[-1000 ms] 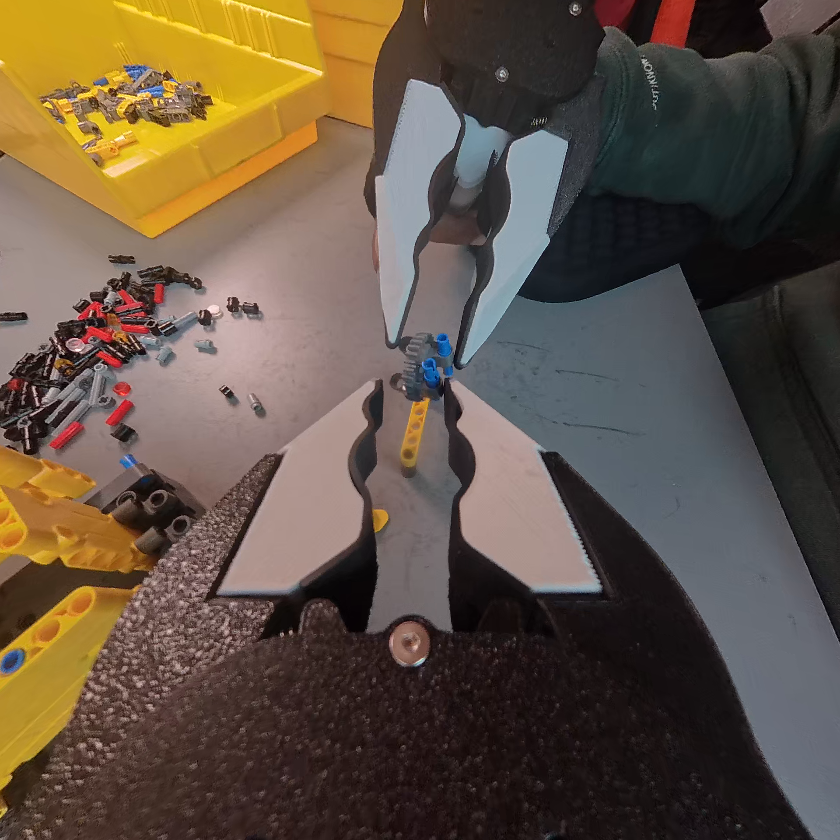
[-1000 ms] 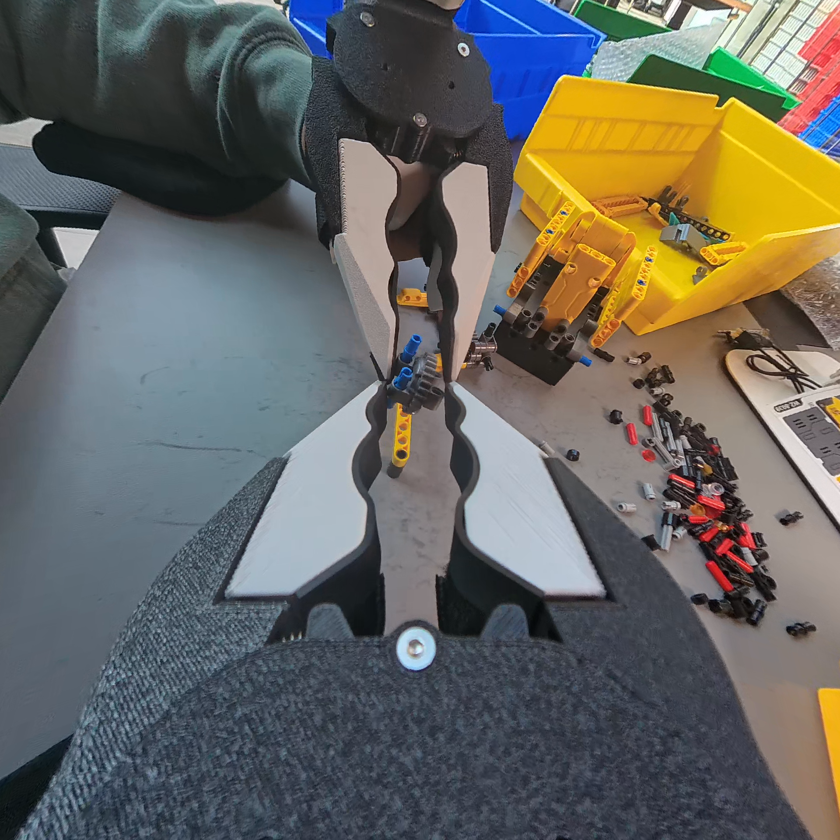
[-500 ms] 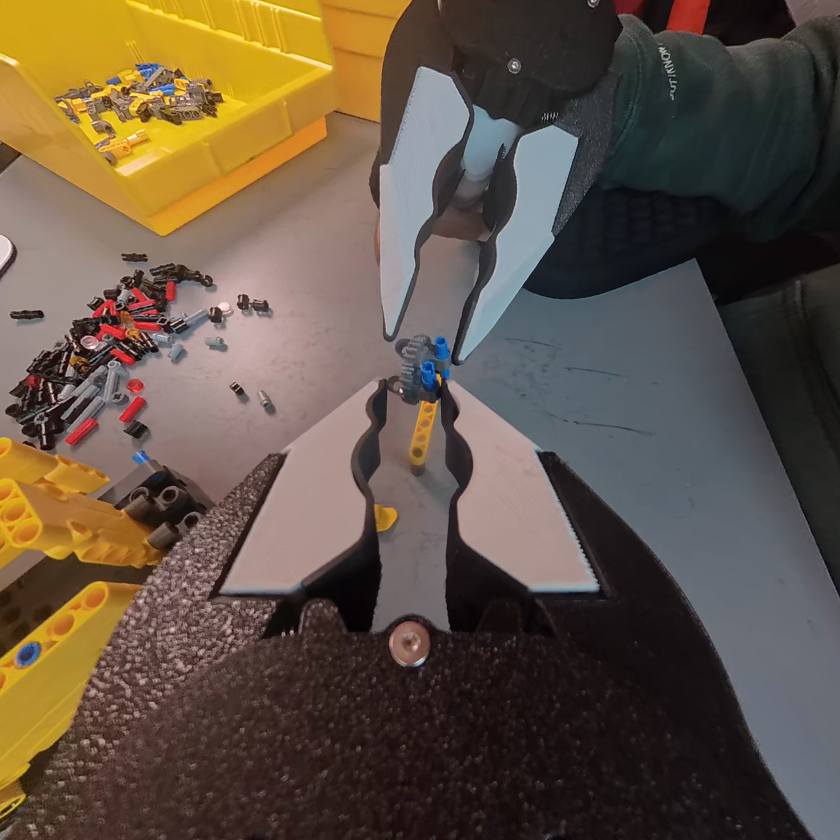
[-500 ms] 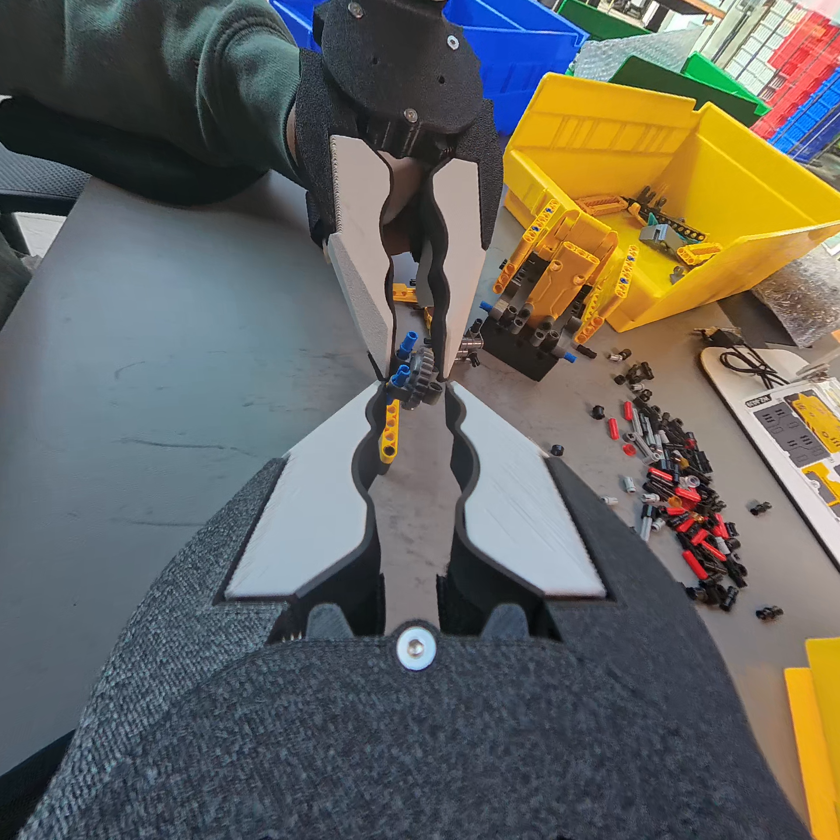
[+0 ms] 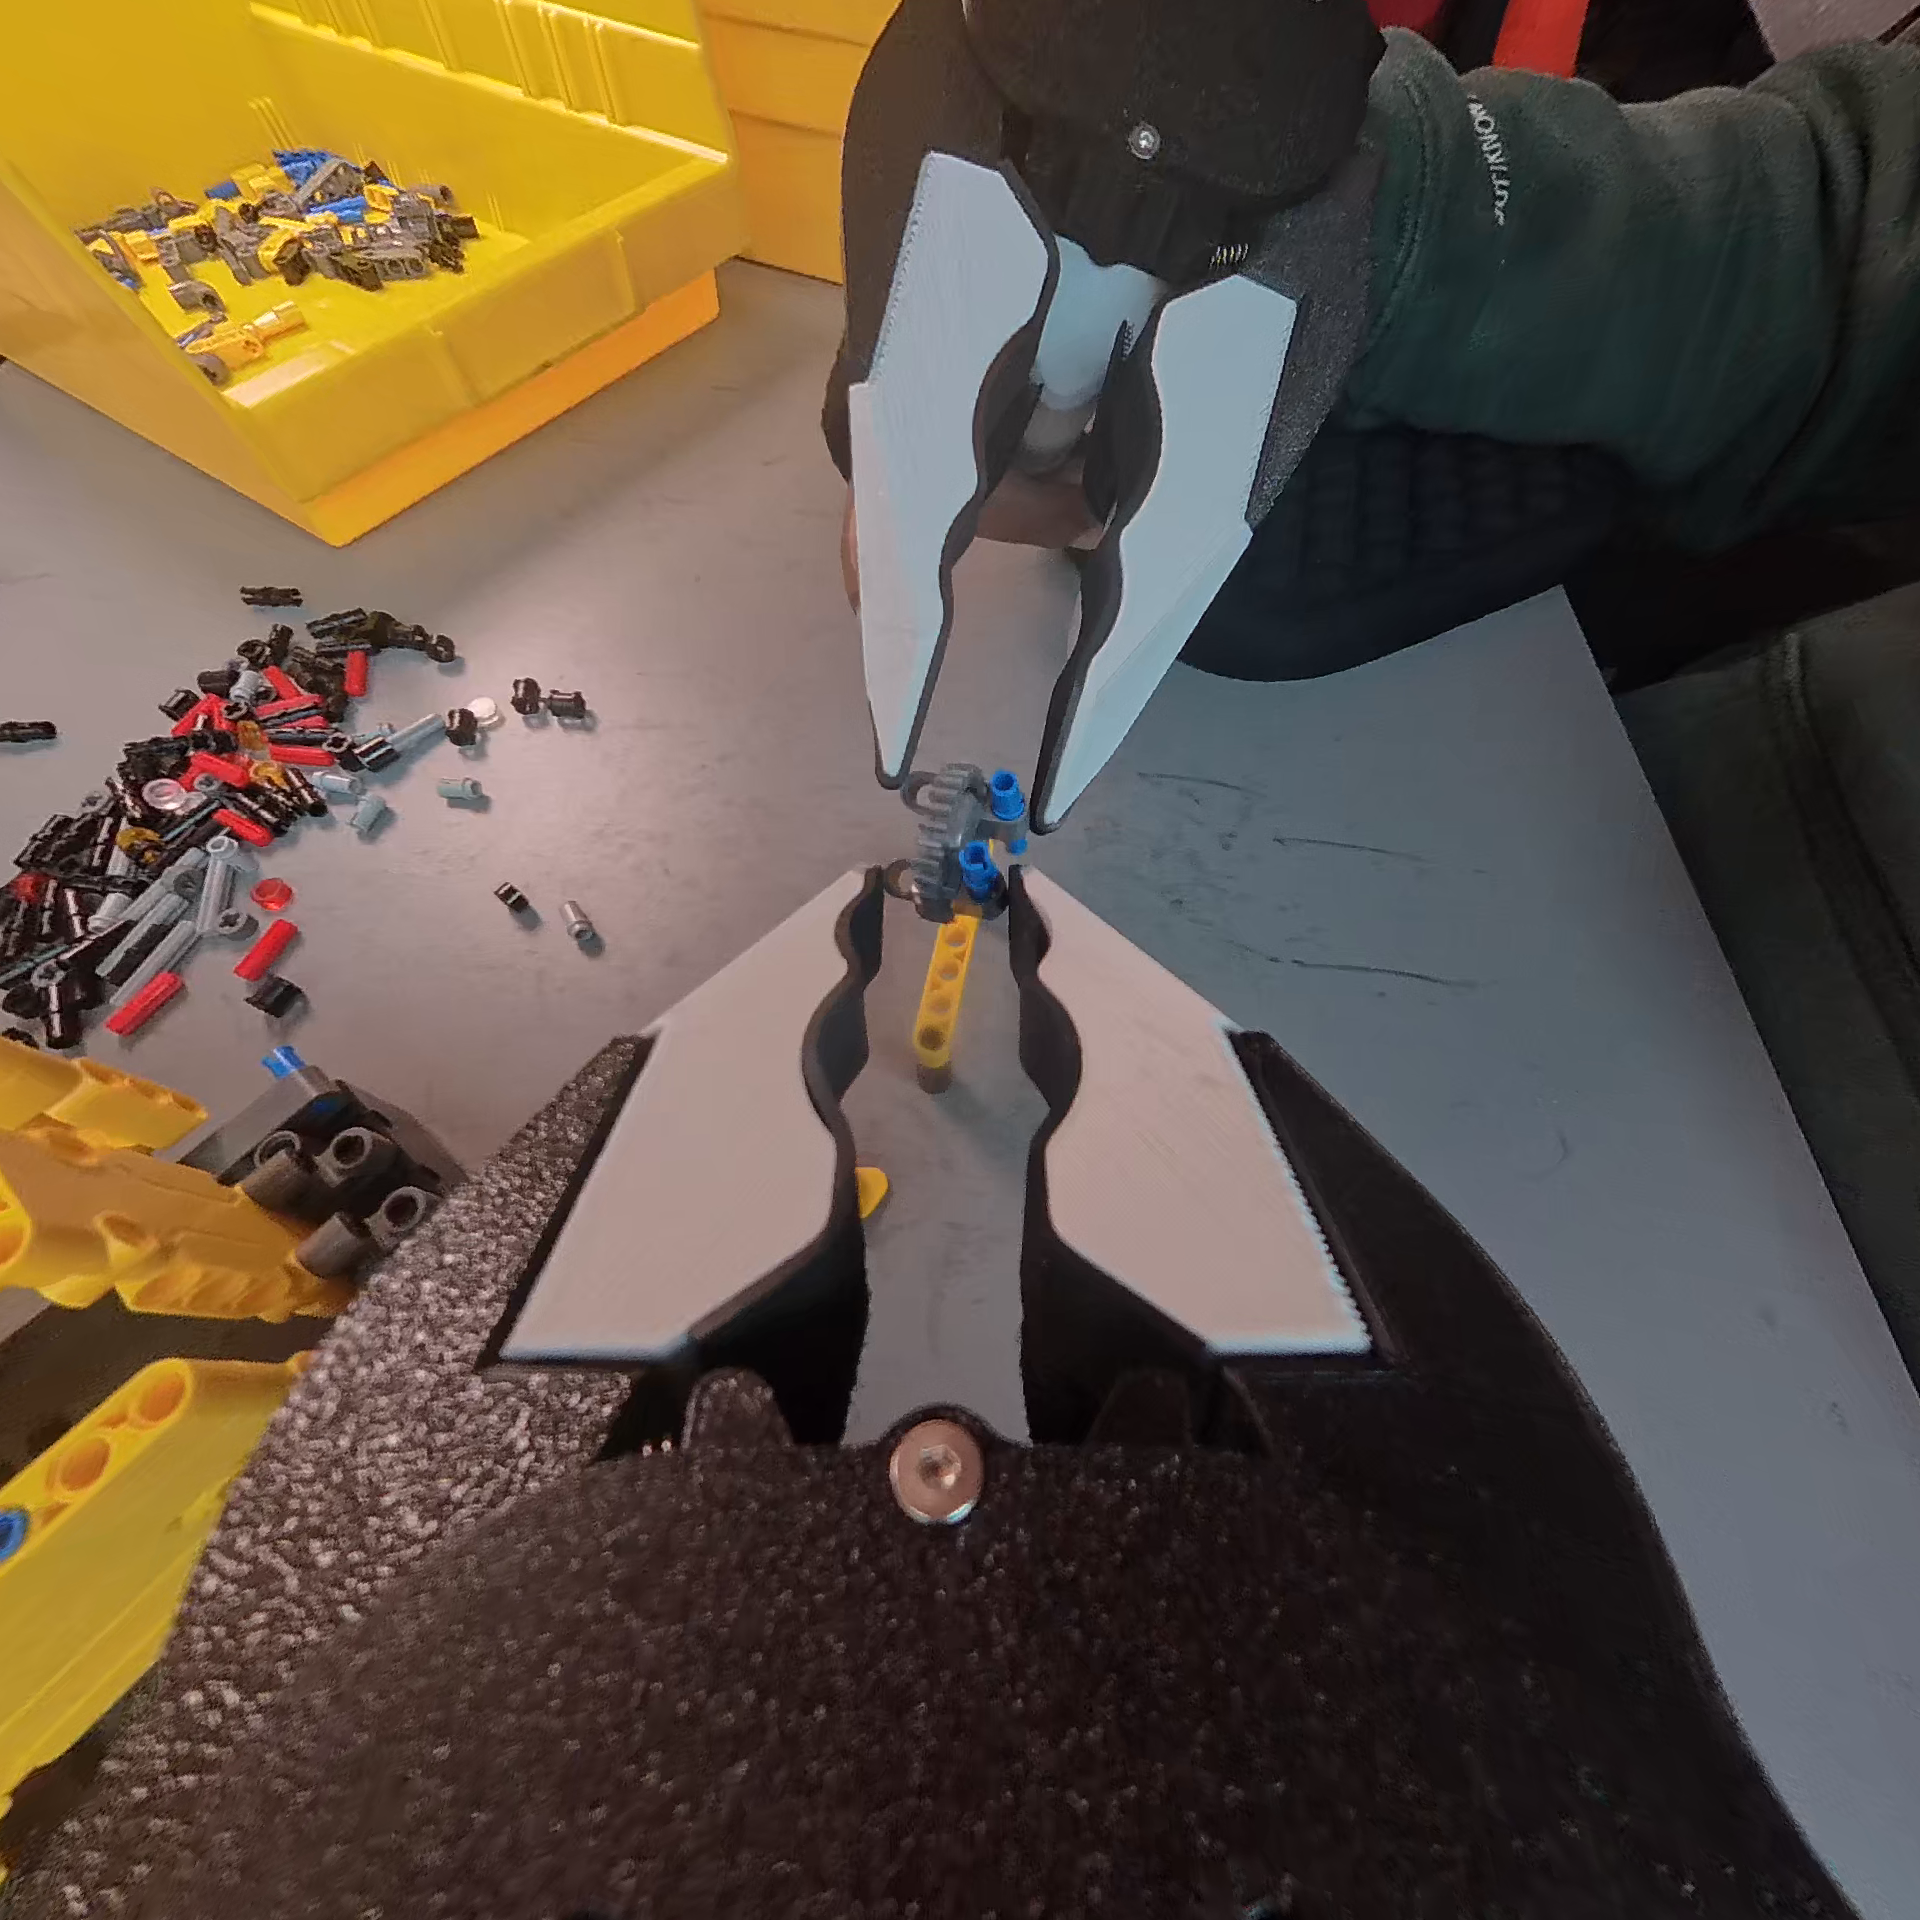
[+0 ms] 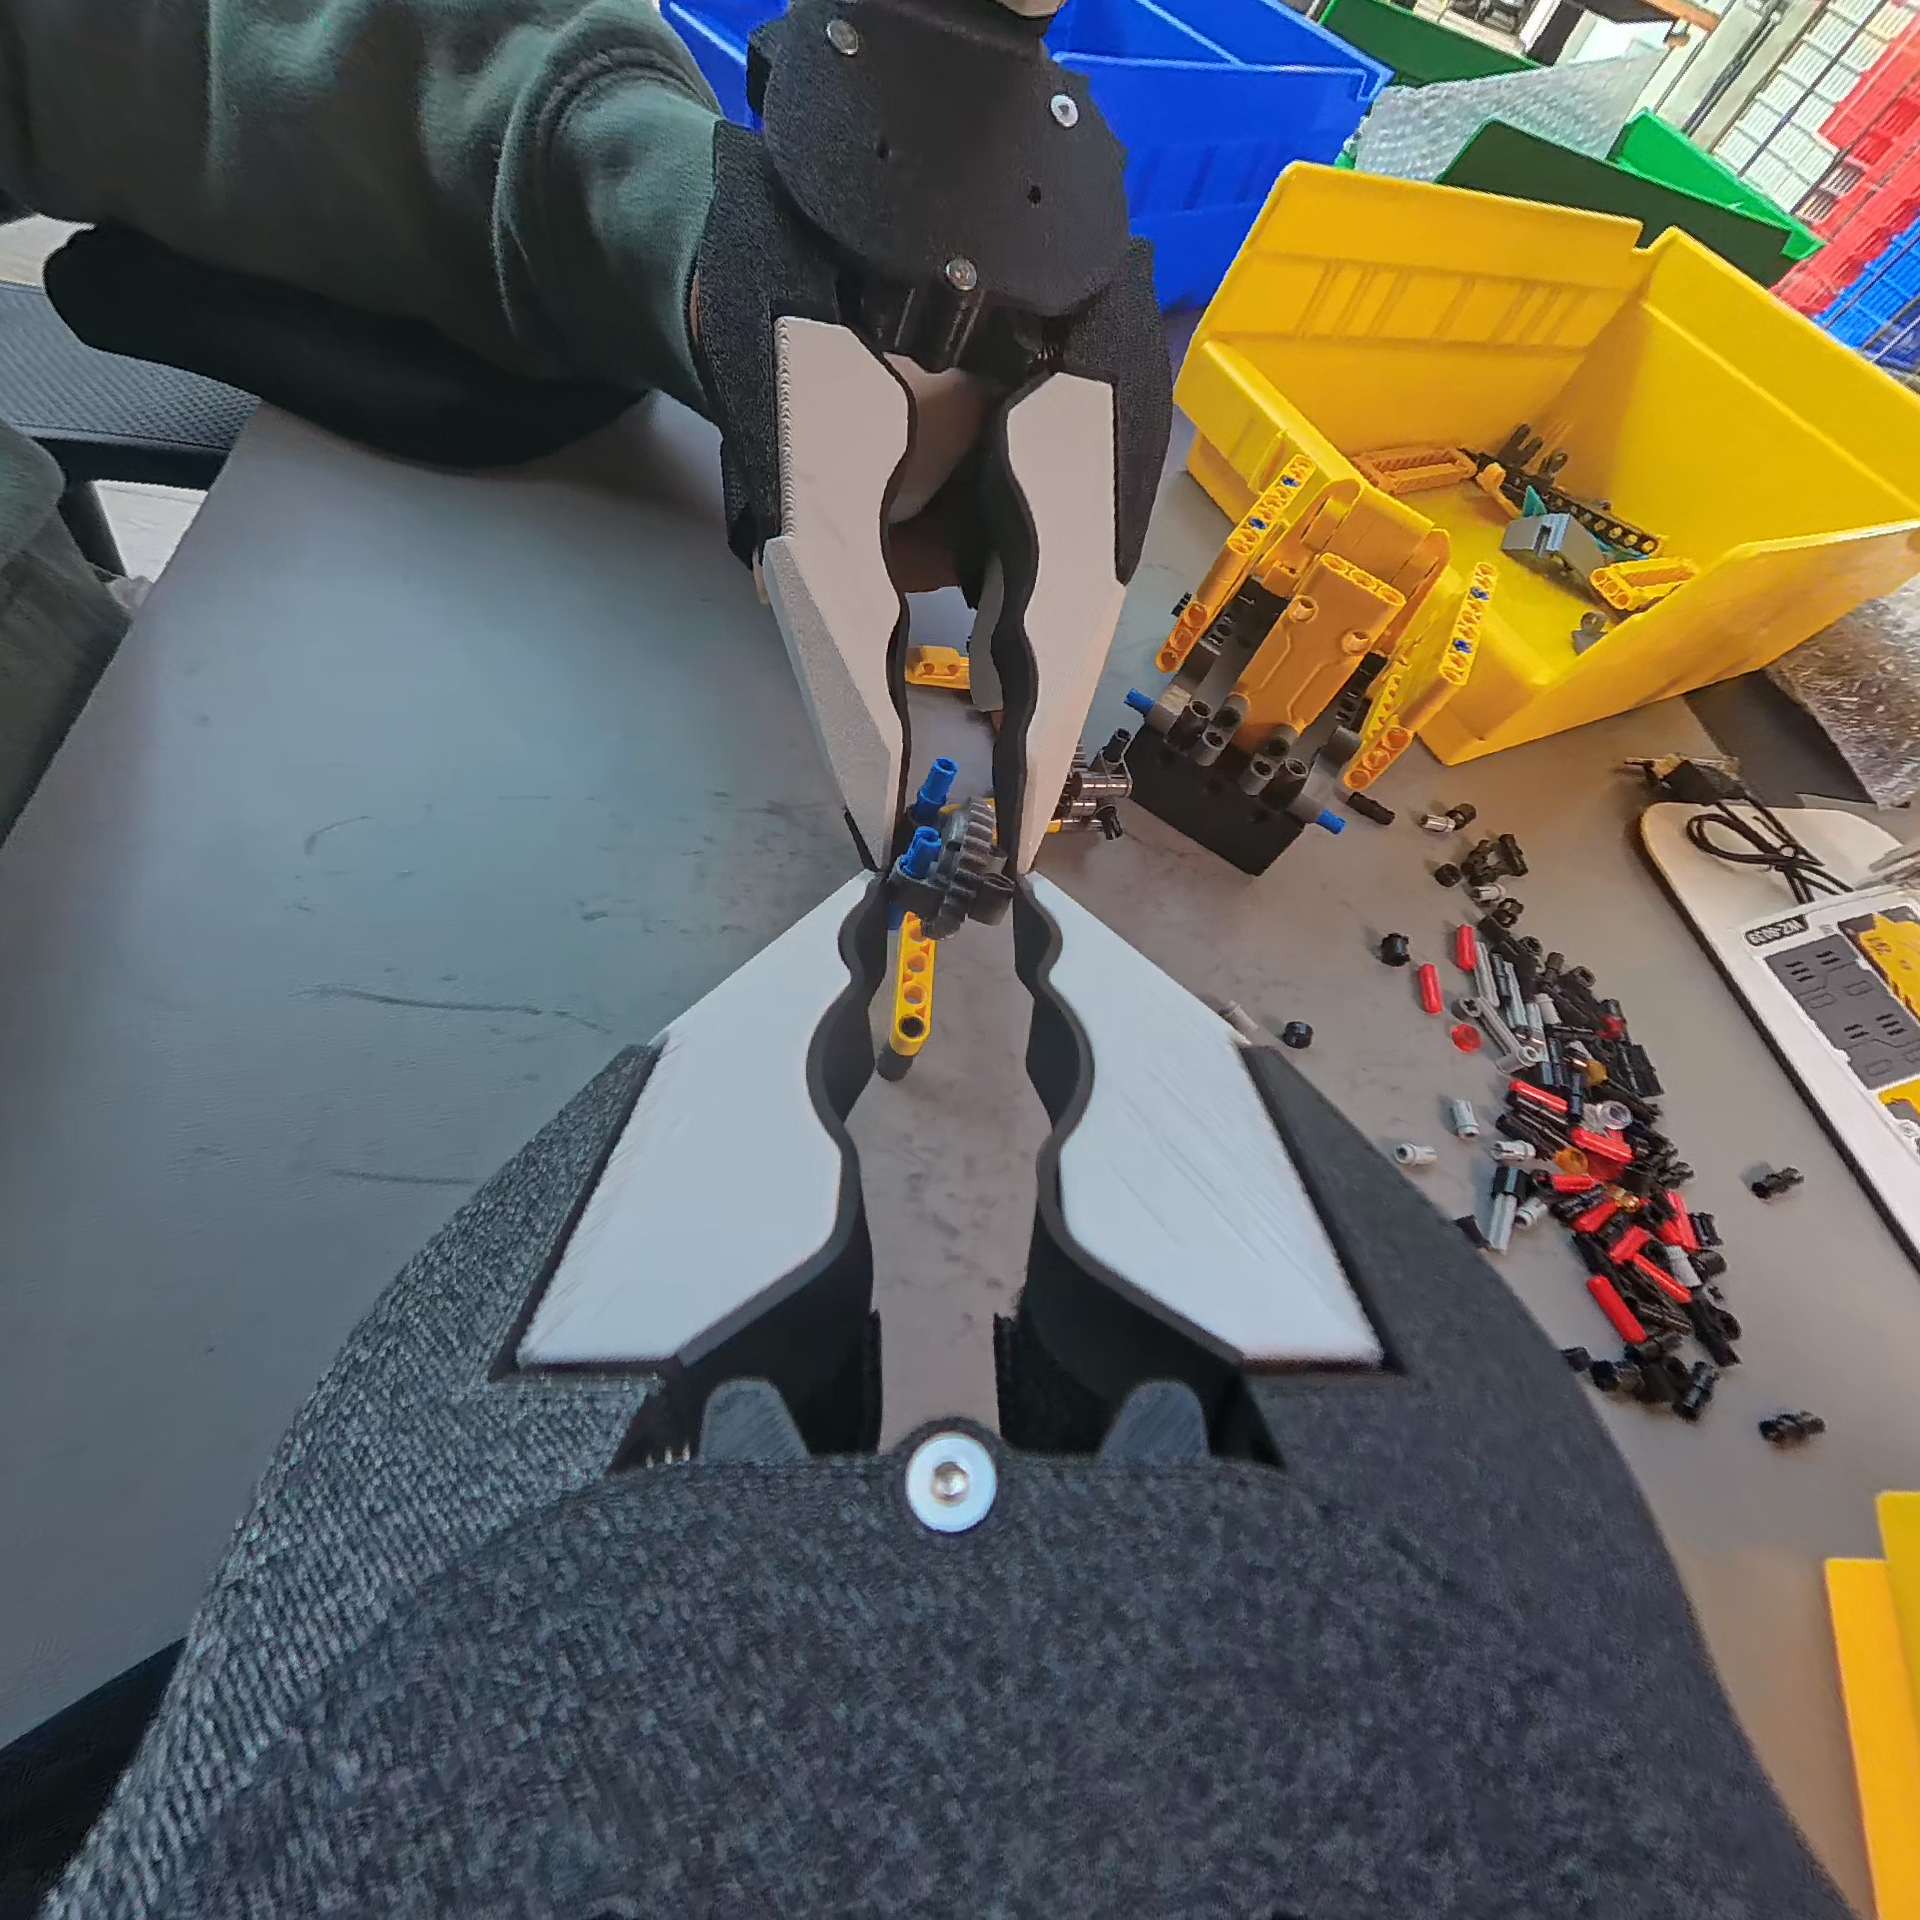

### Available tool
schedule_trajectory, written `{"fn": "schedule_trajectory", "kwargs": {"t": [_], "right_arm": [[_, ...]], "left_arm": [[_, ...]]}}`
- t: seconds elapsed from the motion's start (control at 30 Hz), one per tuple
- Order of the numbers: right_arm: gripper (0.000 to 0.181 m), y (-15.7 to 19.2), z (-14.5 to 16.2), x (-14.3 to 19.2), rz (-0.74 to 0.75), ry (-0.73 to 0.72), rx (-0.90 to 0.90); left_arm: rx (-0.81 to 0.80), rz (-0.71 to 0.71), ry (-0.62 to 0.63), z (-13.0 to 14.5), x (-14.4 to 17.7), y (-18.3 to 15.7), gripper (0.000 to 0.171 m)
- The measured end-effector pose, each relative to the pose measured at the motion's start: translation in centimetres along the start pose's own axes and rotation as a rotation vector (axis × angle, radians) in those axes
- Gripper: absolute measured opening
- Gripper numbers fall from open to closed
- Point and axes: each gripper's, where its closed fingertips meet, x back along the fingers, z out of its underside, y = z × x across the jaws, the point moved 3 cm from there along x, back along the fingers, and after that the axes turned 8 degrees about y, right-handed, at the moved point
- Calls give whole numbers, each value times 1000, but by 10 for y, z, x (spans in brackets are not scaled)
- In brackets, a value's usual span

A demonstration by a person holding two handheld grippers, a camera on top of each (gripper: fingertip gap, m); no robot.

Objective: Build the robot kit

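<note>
A small assembly, a grey gear [image 5: 943, 831] with blue pins [image 5: 1004, 792] and a yellow beam [image 5: 943, 987] hanging down, is held just above the grey table [image 5: 1351, 935]. My left gripper [image 5: 945, 885] is shut on its lower part. My right gripper [image 5: 968, 800] comes from the far side, tip to tip with the left, and is shut on its upper part. In the right wrist view the right gripper [image 6: 945, 888] and the left gripper [image 6: 951, 854] pinch the same gear [image 6: 971, 854], and the yellow beam [image 6: 912, 987] leans toward the left finger.
A pile of loose small parts [image 5: 156, 810] lies left, and it also shows in the right wrist view [image 6: 1579, 1143]. A yellow and black model [image 6: 1299, 644] stands beside a yellow bin [image 6: 1714, 644]. An instruction sheet [image 6: 1849, 997] lies far right. The table edge [image 5: 1621, 727] runs near the sleeve. My left and right fingertips are right by each other.
Both grippers stay closed on the assembly. The pair has shifted slightly, and the yellow beam has swung a little toward the right gripper's left finger.
</note>
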Motion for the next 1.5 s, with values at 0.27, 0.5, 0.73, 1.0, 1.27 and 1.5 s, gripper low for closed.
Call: {"fn": "schedule_trajectory", "kwargs": {"t": [0.27, 0.5, 0.73, 1.0, 1.27, 1.5], "right_arm": [[23, -3, 0, 1, 32, 2, 24], [23, -1, 0, 0, 25, 5, 28], [22, 2, -6, 5, -2, -53, 29], [22, -1, -6, 8, 10, -58, 19], [21, 0, 5, 2, 19, 22, 36], [25, 1, -5, 5, 123, 1, 163]], "left_arm": [[3, -22, -8, -2, 1, 4, 23], [-7, -23, 11, 0, -2, 3, 23], [-3, 11, -16, -3, -1, -2, 23], [6, 12, -45, -7, 3, 1, 23], [2, -22, 17, 0, -3, 4, 22], [68, -22, 51, 4, -2, 10, 22]]}}
